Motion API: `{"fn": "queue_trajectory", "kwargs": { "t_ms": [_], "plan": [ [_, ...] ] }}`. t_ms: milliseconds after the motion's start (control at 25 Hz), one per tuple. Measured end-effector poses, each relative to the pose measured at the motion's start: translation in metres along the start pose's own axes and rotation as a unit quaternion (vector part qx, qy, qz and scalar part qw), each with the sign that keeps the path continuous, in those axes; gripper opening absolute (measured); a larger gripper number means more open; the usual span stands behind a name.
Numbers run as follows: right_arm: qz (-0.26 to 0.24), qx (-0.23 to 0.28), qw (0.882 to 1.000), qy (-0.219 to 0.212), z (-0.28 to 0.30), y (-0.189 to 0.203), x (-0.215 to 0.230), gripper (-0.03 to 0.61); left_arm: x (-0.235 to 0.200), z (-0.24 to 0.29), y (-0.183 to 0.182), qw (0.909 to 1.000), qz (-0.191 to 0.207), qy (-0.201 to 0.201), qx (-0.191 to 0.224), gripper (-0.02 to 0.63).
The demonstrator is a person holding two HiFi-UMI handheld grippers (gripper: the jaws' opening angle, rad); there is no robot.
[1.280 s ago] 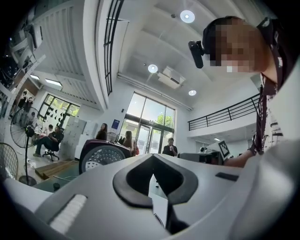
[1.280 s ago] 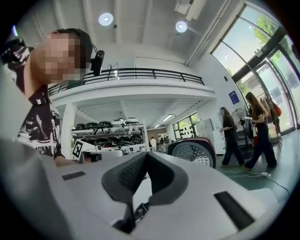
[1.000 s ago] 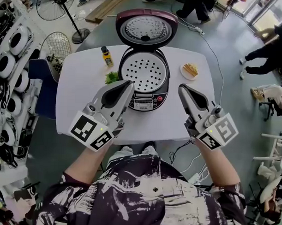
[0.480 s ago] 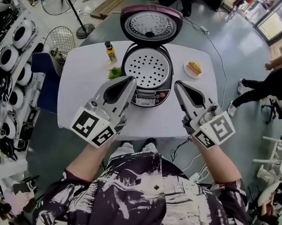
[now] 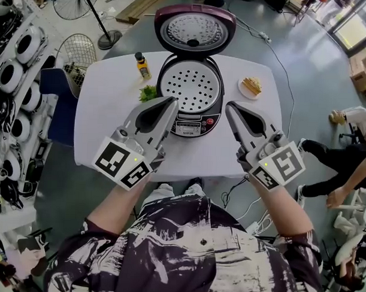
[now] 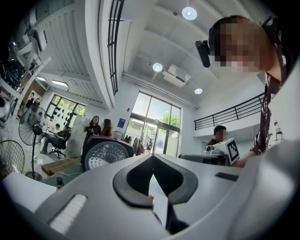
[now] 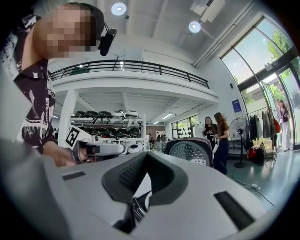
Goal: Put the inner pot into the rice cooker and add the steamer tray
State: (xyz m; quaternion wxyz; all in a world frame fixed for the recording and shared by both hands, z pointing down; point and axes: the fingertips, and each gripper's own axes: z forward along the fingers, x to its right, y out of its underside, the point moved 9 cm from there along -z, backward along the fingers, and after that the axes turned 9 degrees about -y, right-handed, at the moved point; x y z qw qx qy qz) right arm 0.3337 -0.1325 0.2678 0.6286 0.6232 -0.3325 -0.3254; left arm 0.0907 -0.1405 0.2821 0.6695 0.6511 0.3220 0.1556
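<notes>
1. Steamer tray [image 5: 191,86] seated flat in the mouth of the rice cooker [image 5: 190,128], perforated face up, lid [image 5: 195,30] thrown back behind it; inner pot presumably underneath, hidden by the tray
2. Cooker placed mid-worktop [image 5: 106,110], with a small bottle [image 5: 141,65] and some greens [image 5: 148,93] to its left and a plate of food [image 5: 251,87] to its right
3. Left gripper [image 5: 171,101] with jaws closed tip to tip on nothing, held level at the cooker's front-left corner
4. Right gripper [image 5: 230,106] likewise, jaws pressed together and empty, at the front-right corner
5. Key relation: tray straight ahead of both sets of jaws and between them, cooker flanked on either side; neither hand clearly nearer, the left perhaps by a shade
6. Round tray, so no long axis to line up with; any approach from the front would serve
7. Judged from the layout: both steps apparently done, with at most a check on the tray's seating left
</notes>
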Motion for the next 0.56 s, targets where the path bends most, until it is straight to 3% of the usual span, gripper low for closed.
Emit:
{"fn": "queue_trajectory", "kwargs": {
  "t_ms": [560],
  "plan": [
    [-0.005,-0.001,1.0,-0.009,0.001,-0.0021,-0.0008,-0.005,0.0025,-0.0002,0.0014,1.0,0.0,-0.003,0.001,0.005]
  ]
}}
